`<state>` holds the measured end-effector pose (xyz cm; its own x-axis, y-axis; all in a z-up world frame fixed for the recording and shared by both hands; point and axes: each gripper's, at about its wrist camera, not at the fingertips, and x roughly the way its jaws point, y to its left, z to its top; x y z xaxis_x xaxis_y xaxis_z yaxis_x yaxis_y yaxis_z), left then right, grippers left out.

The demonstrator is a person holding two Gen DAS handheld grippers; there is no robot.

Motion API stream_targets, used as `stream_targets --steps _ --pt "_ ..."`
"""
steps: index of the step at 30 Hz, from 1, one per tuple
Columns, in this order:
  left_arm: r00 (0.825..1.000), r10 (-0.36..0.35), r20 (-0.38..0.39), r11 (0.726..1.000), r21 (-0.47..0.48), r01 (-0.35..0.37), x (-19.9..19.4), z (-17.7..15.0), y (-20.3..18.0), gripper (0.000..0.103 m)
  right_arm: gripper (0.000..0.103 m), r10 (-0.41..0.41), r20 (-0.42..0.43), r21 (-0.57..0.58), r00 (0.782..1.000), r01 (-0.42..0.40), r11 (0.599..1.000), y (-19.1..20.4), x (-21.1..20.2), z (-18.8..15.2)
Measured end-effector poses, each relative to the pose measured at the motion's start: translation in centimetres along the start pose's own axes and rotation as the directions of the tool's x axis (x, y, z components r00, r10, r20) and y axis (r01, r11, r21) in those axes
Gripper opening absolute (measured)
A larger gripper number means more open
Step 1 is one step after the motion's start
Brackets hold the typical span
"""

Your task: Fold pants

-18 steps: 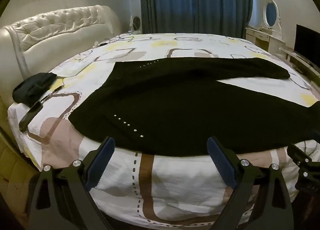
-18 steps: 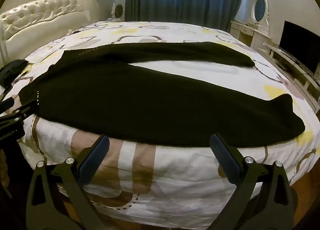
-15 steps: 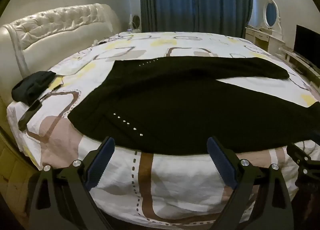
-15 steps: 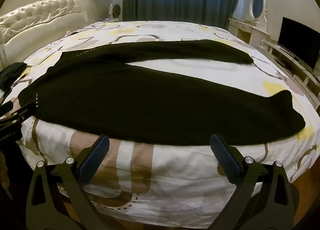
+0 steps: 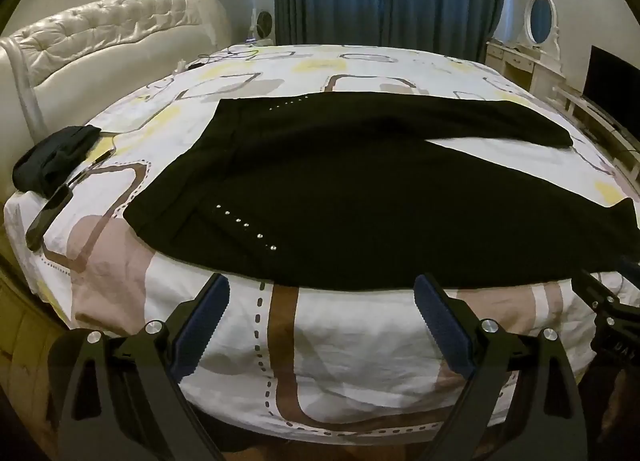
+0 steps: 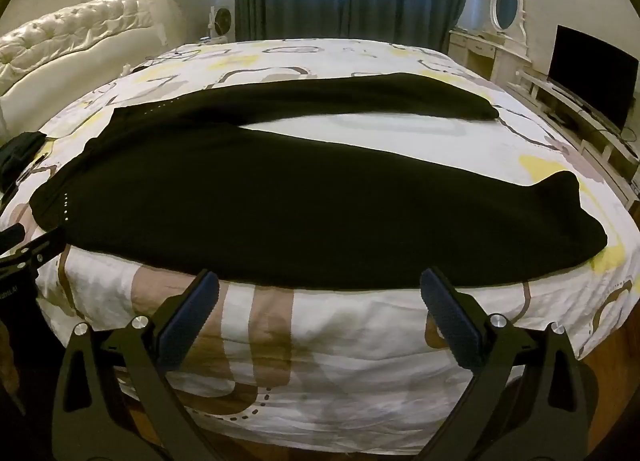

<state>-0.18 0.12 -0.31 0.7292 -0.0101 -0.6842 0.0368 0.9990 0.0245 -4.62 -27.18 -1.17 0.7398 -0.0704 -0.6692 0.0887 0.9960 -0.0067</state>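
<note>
Black pants [image 5: 340, 189] lie flat across the bed, waistband to the left, both legs running right and splayed apart. In the right wrist view the pants [image 6: 304, 201] fill the middle, the near leg's hem at the right. My left gripper [image 5: 322, 301] hovers open just before the near bed edge, below the hip with its row of studs [image 5: 244, 223]. My right gripper [image 6: 318, 295] hangs open before the near leg's lower edge. Neither touches the cloth. Each gripper's body shows at the other view's edge: the right gripper [image 5: 612, 325], the left gripper [image 6: 24, 257].
The patterned bedsheet [image 5: 280, 341] drapes over the near edge. A dark bundle of cloth [image 5: 56, 159] and a black phone-like object [image 5: 46, 217] lie at the bed's left. A padded headboard [image 5: 100, 37] stands left, a dresser with mirror [image 6: 500, 41] and a TV [image 6: 592, 73] right.
Both grippers have drifted slightly nearer the bed edge; the view of the pants has shifted a little. Their jaws stay wide apart and nothing was gripped.
</note>
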Motion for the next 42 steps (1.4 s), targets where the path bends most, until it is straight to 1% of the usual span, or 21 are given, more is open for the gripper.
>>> stream_targets --steps 8,12,42 --pt "0.999 -0.017 -0.034 1.000 -0.014 0.017 0.59 -0.04 0.48 0.093 0.101 -0.006 -0.006 0.009 1.000 0.006 1.000 -0.27 -0.06 0.05" --pt "1.000 -0.007 -0.024 1.000 -0.007 0.007 0.32 -0.16 0.26 0.093 0.101 -0.008 -0.006 0.010 1.000 0.008 1.000 -0.37 -0.06 0.03" --pt "1.000 -0.002 -0.031 1.000 0.012 0.002 0.43 -0.22 -0.12 0.093 0.101 -0.008 -0.010 0.014 1.000 0.008 1.000 -0.58 0.15 0.04"
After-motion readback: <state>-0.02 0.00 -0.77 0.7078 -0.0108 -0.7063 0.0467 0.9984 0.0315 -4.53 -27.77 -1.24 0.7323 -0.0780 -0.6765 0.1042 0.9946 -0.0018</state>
